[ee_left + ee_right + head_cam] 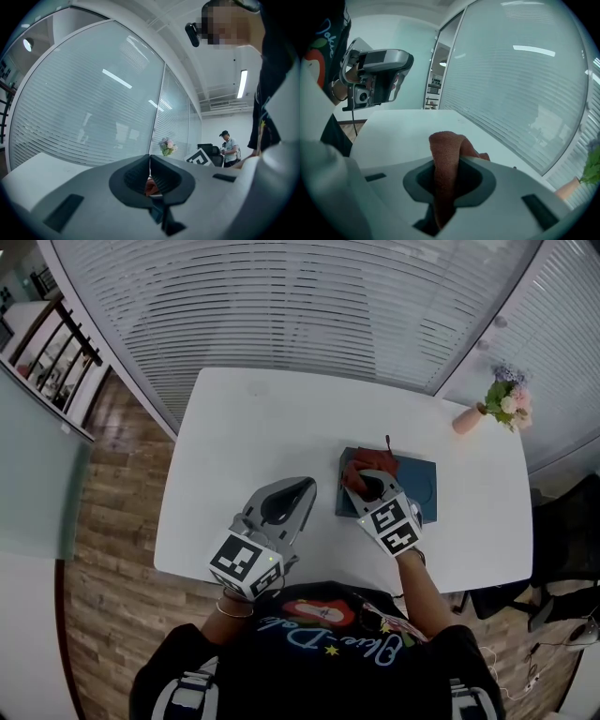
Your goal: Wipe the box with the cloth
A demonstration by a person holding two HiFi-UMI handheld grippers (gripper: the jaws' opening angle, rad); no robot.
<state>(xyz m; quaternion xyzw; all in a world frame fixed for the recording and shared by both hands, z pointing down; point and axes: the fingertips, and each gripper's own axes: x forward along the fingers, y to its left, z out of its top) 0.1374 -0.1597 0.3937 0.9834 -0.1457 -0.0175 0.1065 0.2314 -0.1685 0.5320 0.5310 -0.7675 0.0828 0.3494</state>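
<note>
Wiping looks barely begun. The right gripper [367,486] has its jaws clamped on the rust-red cloth [373,465], which lies on the left part of the dark blue box [419,479]. The rest of the lid seems still to do. The left gripper [302,491] hovers left of the box, jaws together on nothing. I count one box, one cloth, two grippers, and one flower vase [467,418] beyond the box's right.

Box [419,480]: flat, square, dark blue. Lies flat on white counter [281,418], right half, close to near edge, a bit turned against that edge.

Cloth [360,468]: red-brown, soft, bunched up. Sits on left part of box, touching its top. One fold pinched between jaws of right tool [373,486]. Thin bit pokes out toward far edge.
</note>
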